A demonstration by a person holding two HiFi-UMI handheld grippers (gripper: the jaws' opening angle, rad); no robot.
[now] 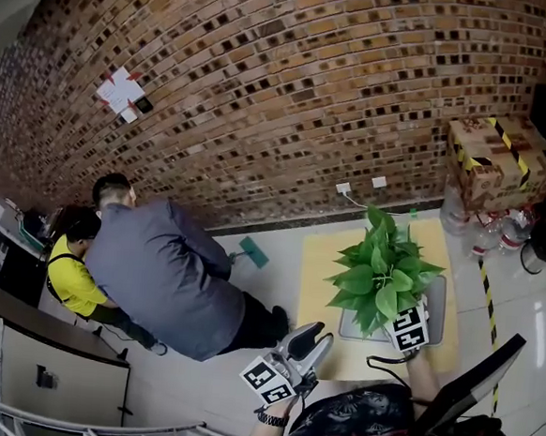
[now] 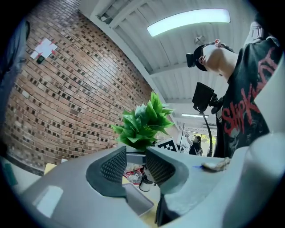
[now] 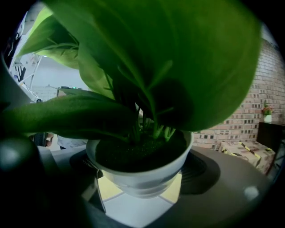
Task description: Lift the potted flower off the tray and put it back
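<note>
The potted flower, leafy green in a white pot, hangs a little above the grey tray, which lies on a yellow mat. My right gripper is shut on the pot, one pad pressed on each side of it. The leaves hide most of that gripper's jaws in the head view. My left gripper stays to the left of the plant, away from it, open with nothing between its fingers. In the left gripper view the plant shows beyond the jaws.
Two people crouch on the floor at the left. A cardboard box with yellow-black tape and several water bottles stand at the right by the brick wall. A desk is at the lower left.
</note>
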